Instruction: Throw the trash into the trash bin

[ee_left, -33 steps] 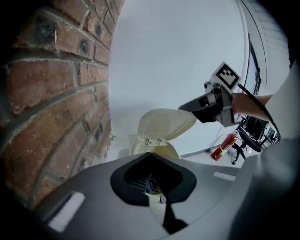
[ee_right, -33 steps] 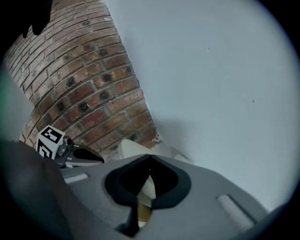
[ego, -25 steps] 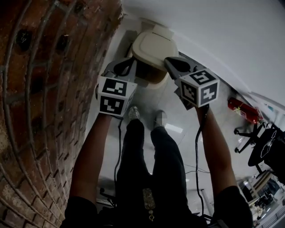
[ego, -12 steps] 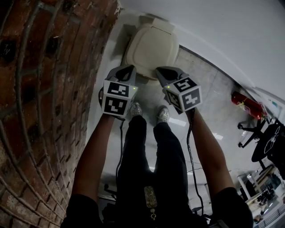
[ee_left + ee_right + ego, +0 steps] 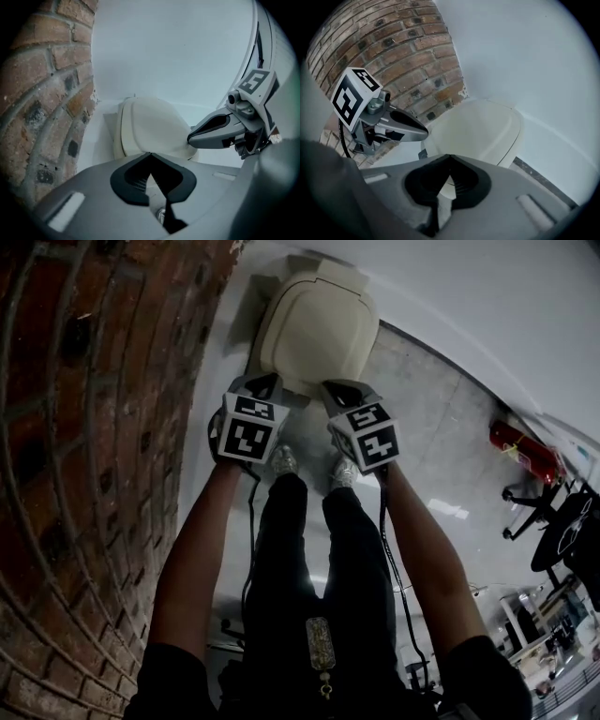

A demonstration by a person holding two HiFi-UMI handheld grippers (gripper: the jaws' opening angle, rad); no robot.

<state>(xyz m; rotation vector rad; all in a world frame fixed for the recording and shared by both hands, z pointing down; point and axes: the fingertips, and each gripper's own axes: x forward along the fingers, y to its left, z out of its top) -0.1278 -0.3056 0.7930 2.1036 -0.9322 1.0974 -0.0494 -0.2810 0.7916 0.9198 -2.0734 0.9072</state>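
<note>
Cream plastic, lid shut: trash bin [image 5: 319, 329] on the pale floor [image 5: 422, 418], tucked into the corner between brick wall [image 5: 84, 446] and white wall [image 5: 487, 296]. Seen from the head view just beyond both grippers, near them but apart. Left gripper [image 5: 270, 381] angled down toward the bin's near edge, jaws pressed together at the tips, clenched on nothing. Right gripper [image 5: 334, 388] just beside it, likewise pointed down at the bin, jaws closed tip to tip, empty. Marker cubes [image 5: 248, 427] side by side above a pair of shoes [image 5: 283, 461] and dark trouser legs [image 5: 281, 559]. In the left gripper view, bin lid past the closed tips, right gripper's nose crossing in front of its right edge. In the right gripper view, same lid ahead, left gripper against the brick. Red fire extinguisher [image 5: 525, 448] well off to the right at the foot of the white wall; black office chair [image 5: 553, 531] further along.
</note>
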